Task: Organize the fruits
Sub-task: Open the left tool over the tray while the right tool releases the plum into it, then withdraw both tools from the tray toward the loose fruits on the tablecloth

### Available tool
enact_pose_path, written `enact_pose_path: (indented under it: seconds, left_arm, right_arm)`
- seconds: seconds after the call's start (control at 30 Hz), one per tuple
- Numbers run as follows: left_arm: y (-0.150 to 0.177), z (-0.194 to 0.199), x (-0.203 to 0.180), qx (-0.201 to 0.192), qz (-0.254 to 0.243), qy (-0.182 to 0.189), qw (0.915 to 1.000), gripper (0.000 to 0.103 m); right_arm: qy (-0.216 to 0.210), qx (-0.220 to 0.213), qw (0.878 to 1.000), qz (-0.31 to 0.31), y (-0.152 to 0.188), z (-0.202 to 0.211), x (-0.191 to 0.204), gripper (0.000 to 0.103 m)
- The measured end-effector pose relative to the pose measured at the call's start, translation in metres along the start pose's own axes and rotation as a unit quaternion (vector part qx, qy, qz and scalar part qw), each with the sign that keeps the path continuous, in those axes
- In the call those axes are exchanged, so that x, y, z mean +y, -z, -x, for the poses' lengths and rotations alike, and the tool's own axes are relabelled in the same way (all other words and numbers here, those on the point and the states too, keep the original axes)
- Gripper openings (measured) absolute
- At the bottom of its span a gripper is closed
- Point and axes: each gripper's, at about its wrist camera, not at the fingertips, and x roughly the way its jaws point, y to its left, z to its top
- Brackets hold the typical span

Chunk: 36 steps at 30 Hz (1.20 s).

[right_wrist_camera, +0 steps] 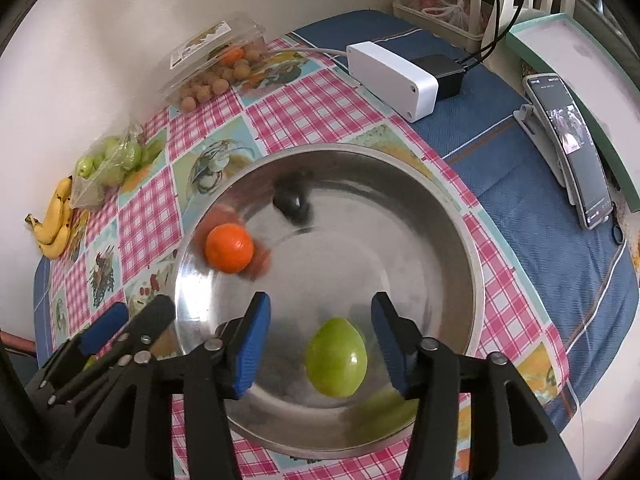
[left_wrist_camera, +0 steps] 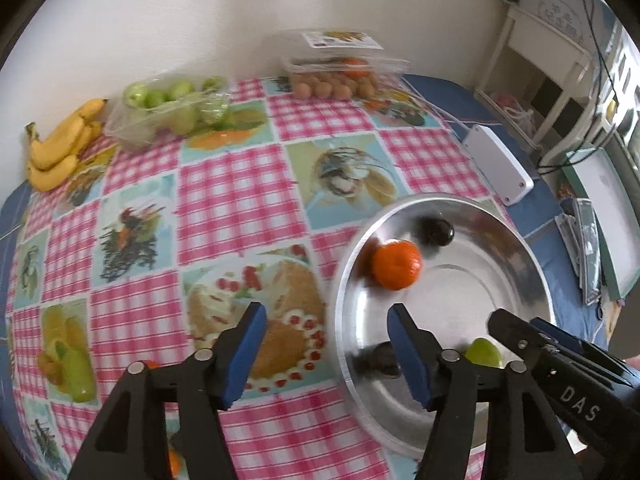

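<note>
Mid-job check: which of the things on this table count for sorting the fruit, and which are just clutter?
Job: metal bowl, orange, green fruit, bananas, bag of green fruit, clear box of small brown fruit.

Lying about: white box, black adapter, phone on stand.

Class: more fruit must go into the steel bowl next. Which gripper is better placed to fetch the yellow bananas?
Left. The left gripper is open, empty, and nearer the bananas; the right gripper straddles a green fruit.

place: home dining corner | signs: checked tablecloth (left_wrist_camera: 236, 188), bananas (left_wrist_camera: 60, 140), plastic shelf (left_wrist_camera: 536, 76)
</note>
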Motion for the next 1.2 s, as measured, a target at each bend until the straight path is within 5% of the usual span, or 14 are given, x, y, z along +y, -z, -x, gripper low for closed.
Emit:
enact_pose_path:
  seconds: [0.2,0.4,0.63,0.8,1.07,1.2]
  left_arm:
    - [0.006,0.007,0.024,0.001,0.015,-0.028,0.9995,0.078]
    - [0.014,0.008,0.047,0.005,0.034,-0.041,0.9986,0.083]
    - [0.025,0.009,0.065,-0.001,0.04,-0.046,0.9982,0.103]
    - [0.034,0.009,0.081,-0.004,0.052,-0.048,0.9975,0.103]
    - [0.041,0.008,0.103,-0.003,0.08,-0.053,0.9954,0.103]
    - [0.043,0.013,0.112,-0.007,0.088,-0.062,0.9942,0.103]
  right_arm:
    - [0.004,-0.001,1.0,0.005,0.002,0.004,0.003,0.07]
    - [0.009,0.008,1.0,0.013,0.003,0.001,0.004,0.071]
    - [0.012,0.014,0.999,0.027,0.004,-0.002,0.011,0.072]
    - [0.019,0.014,0.999,0.037,0.005,-0.004,0.014,0.085]
    - [0.024,0.015,0.998,0.05,0.008,-0.009,0.02,0.087]
    - [0.024,0.012,0.999,0.048,0.008,-0.01,0.019,0.1]
